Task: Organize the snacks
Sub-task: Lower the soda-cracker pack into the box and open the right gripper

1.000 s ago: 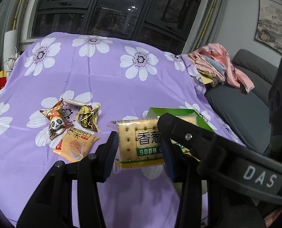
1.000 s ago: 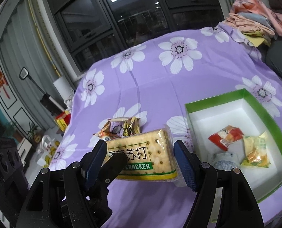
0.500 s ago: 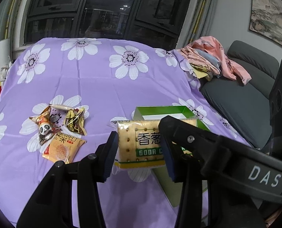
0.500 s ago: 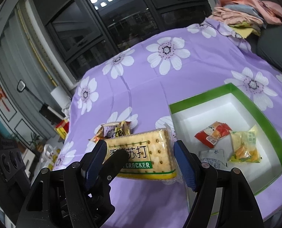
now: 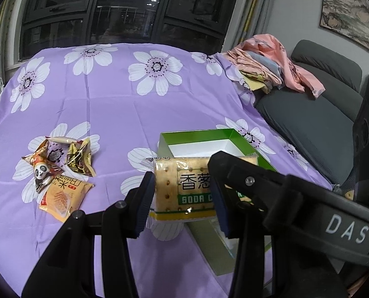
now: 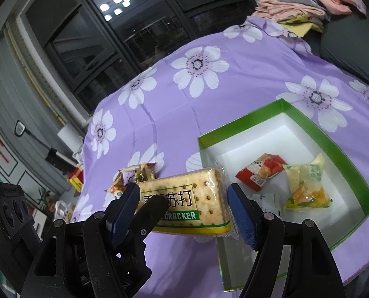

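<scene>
A clear-wrapped soda cracker pack (image 5: 184, 186) (image 6: 189, 198) hangs above the purple flowered cloth, at the near left corner of the green box (image 5: 196, 134) (image 6: 234, 126). My left gripper (image 5: 182, 191) is shut on it. My right gripper (image 6: 183, 198) holds the same pack by its two ends. One left finger (image 6: 154, 206) crosses the pack's front in the right wrist view. The box holds a red packet (image 6: 261, 173), a yellow-green packet (image 6: 306, 188) and a white one (image 6: 264, 198). Loose snacks (image 5: 60, 168) (image 6: 134, 173) lie to the left.
The grey sofa (image 5: 308, 124) stands along the table's right side, with a heap of pink clothes (image 5: 271, 67) (image 6: 308, 0) on it. Dark windows run behind the table. An orange packet (image 5: 62, 196) lies at the near edge of the loose pile.
Both grippers have carried the cracker pack to the right together. The loose snacks have slid left in the left wrist view, and the green box has come closer in both views.
</scene>
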`<state>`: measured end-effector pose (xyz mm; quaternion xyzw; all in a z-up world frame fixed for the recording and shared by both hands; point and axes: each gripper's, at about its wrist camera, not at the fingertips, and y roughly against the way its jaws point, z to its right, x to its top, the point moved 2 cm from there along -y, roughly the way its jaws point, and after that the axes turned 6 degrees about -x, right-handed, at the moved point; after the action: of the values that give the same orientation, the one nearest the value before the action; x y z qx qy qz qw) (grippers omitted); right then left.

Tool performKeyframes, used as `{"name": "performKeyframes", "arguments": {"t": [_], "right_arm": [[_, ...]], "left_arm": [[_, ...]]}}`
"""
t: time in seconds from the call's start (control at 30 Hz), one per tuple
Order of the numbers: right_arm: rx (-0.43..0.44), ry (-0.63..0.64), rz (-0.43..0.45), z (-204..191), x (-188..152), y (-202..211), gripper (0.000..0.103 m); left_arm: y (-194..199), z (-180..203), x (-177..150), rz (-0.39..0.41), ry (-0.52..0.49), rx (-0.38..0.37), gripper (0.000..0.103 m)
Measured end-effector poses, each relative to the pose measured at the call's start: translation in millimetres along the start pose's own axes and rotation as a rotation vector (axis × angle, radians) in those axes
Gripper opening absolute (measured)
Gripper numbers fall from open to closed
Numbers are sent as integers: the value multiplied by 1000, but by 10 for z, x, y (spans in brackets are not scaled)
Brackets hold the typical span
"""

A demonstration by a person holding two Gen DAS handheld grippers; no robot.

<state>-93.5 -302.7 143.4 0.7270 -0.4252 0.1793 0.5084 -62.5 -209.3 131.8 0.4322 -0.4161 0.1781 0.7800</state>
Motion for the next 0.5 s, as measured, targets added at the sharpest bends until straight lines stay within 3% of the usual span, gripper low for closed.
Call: {"name": "performKeyframes", "arguments": {"t": [0.5], "right_arm": [[-50,-87,-5,321,49,-21,75]], "left_arm": [[-288,201,-5,-40,-46,-50,43]]}}
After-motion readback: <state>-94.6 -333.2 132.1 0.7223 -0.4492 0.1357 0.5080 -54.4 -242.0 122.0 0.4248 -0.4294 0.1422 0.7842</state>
